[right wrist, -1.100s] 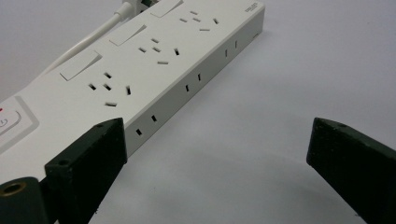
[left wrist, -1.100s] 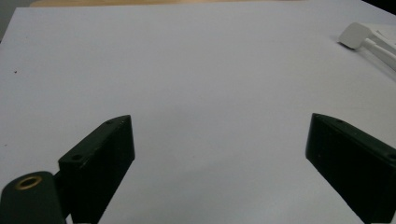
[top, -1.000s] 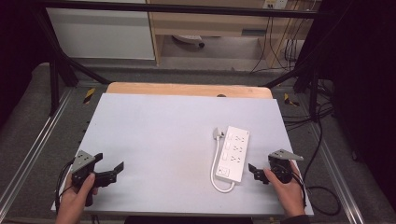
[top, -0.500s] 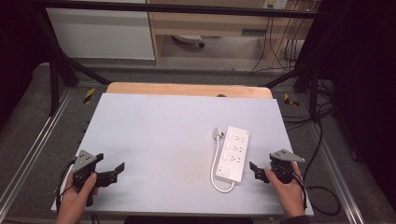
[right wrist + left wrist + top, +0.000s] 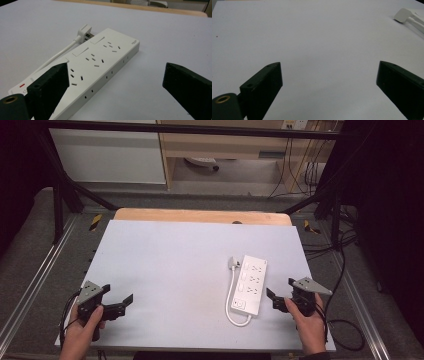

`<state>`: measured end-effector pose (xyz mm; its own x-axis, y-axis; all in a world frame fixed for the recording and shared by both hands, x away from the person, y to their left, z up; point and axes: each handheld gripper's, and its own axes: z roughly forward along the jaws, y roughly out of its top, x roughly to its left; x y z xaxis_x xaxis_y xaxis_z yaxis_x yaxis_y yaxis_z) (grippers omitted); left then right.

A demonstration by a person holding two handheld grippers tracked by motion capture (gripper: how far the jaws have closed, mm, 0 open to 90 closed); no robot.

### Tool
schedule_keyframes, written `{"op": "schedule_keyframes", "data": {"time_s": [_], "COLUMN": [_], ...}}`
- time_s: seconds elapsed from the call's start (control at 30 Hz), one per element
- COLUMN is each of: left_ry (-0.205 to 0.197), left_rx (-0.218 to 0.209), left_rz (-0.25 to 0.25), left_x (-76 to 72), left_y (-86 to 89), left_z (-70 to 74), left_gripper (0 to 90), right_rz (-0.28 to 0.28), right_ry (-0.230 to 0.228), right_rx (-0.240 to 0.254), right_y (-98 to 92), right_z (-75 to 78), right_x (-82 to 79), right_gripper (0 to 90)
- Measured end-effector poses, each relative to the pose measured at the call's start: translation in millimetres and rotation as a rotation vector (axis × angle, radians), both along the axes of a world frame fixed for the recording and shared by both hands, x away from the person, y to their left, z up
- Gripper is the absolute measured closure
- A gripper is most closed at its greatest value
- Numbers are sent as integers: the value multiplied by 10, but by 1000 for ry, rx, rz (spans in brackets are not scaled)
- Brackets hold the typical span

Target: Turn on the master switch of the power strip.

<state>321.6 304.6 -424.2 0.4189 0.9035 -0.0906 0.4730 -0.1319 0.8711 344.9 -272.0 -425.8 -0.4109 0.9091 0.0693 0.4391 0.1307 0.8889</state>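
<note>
A white power strip (image 5: 251,283) lies flat on the pale table (image 5: 175,265), right of centre, with its cable (image 5: 230,300) looping along its left side to a white plug (image 5: 234,263). My right gripper (image 5: 277,297) is held open just right of the strip's near end, nothing between its jaws. In the right gripper view the power strip (image 5: 100,65) and plug (image 5: 83,31) lie ahead and left of the open jaws. My left gripper (image 5: 122,302) is open near the table's front left, far from the strip. The plug (image 5: 403,15) shows at the far right of the left gripper view.
A wooden board edge (image 5: 200,216) runs along the table's far side. Black frame bars (image 5: 60,195) and metal rails (image 5: 30,285) flank the table. Cables (image 5: 345,270) hang off the right side. A white cabinet (image 5: 110,155) stands beyond.
Both hands have shifted slightly toward the near edge; the power strip has not moved and both grippers stay open.
</note>
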Motion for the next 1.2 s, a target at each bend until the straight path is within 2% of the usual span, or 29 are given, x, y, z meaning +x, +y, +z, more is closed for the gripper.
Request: {"op": "schedule_keyframes", "data": {"time_s": [0.13, 0.2, 0.4, 0.73, 1.2], "left_ry": [2, 4, 3, 0, 2], "left_rx": [-3, -4, -3, 1, 5], "left_rz": [12, 12, 11, 10, 3], "left_x": [-3, -4, -4, -1, 1], "left_y": [9, 15, 14, 19, 6], "left_z": [-2, 0, -1, -3, -7], "left_gripper": [65, 64, 65, 64, 64], "right_rz": [-2, -19, -34, -8, 26], "right_ry": [-42, -81, -114, -107, -91], "right_rx": [-12, -42, -35, 4, -4], "right_y": [37, 41, 28, 96, 224], "right_z": [56, 89, 138, 225, 242], "right_x": [-31, -47, -56, 4, 147], "right_gripper": [70, 73, 70, 44, 31]}}
